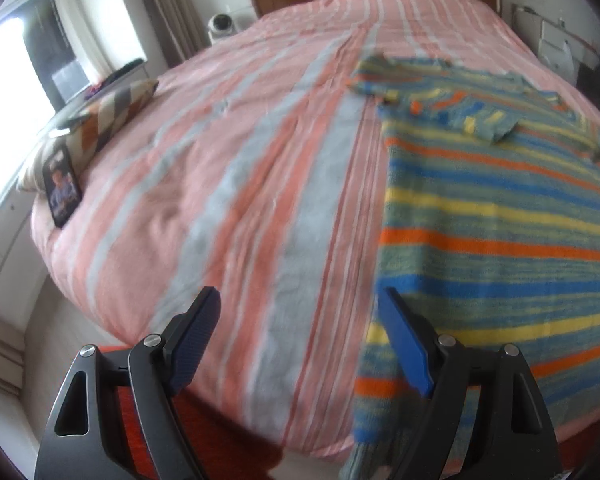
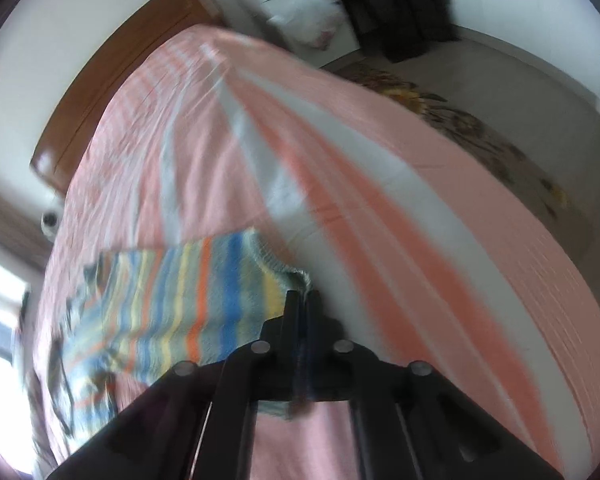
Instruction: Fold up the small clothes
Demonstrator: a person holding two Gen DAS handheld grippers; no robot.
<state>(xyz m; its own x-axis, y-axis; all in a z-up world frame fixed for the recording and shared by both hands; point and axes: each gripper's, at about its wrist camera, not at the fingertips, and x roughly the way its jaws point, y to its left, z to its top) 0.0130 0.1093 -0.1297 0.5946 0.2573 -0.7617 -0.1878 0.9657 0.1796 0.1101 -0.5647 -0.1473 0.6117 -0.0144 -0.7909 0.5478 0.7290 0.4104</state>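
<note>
Stripy sweater (image 1: pixel 500 216) soft, floppy, near bed (image 1: pixel 228 200) front edge. Right gripper (image 2: pixel 303 300) pinching its corner. Left gripper (image 1: pixel 300 344) fingers apart, empty; grab hem.

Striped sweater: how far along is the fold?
Done: one sleeve already lies folded across the striped sweater on the bed. In hand: the right hand-held gripper is shut on the sweater's edge; the left hand-held gripper is open beside the hem, holding nothing. Left: the body folds.
</note>
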